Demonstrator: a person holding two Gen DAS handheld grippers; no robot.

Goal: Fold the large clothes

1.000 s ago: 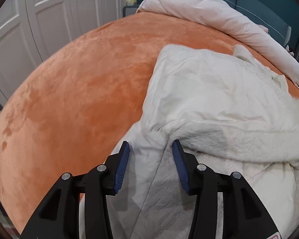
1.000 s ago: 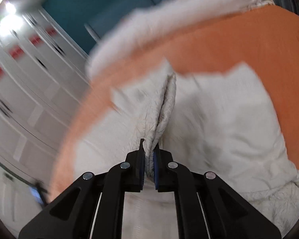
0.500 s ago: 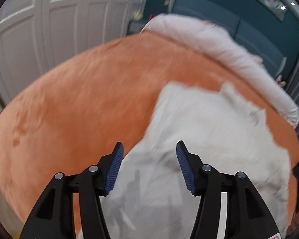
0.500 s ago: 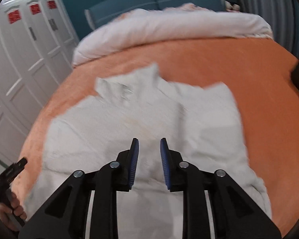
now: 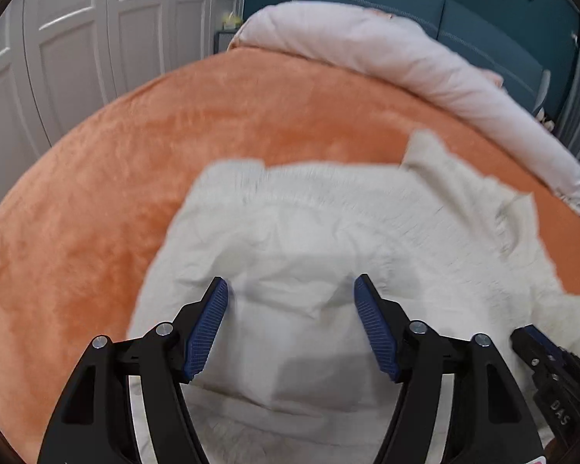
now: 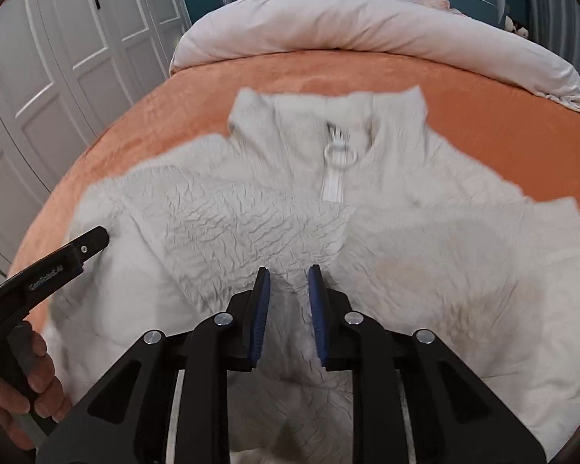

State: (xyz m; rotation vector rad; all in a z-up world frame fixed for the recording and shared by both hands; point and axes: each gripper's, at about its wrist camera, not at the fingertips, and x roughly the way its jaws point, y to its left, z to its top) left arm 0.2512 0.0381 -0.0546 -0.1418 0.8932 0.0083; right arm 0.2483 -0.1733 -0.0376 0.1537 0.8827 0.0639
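A: Where does the jacket lie against the grippers?

B: The cream jacket (image 6: 274, 208) is spread on the orange bedspread (image 5: 96, 178), collar toward the headboard end, its zipper pull ring (image 6: 340, 154) lying on the chest below the collar. Both grippers hang over its near half. In the right wrist view the cloth fills the space beyond and beneath the fingers.

A: And the left gripper?

B: The left gripper (image 5: 290, 309) has its jaws well apart; they have just been opening, and nothing is pinched between the blue pads (image 5: 208, 328). The jacket lies under them, a shadowed crease showing in the gap. I cannot tell whether the tips touch the cloth.

A: The right one?

B: The right gripper (image 6: 289, 309) stands with a narrow gap between its pads, released. Wrinkled fabric shows through the gap, below the fingers, not gripped. The view is somewhat blurred, so contact at the tips is unclear.

A: Do they see each other?

B: Yes. The left gripper's finger shows at the left edge of the right wrist view, over the jacket's sleeve side, with the person's hand (image 6: 23, 394) on its handle. The right gripper's tip shows at the lower right of the left wrist view.

A: Anything else on the bed?

B: A rolled pale duvet (image 6: 367, 27) lies across the far end, apart from the jacket. White wardrobe doors (image 5: 77, 38) stand to the left.
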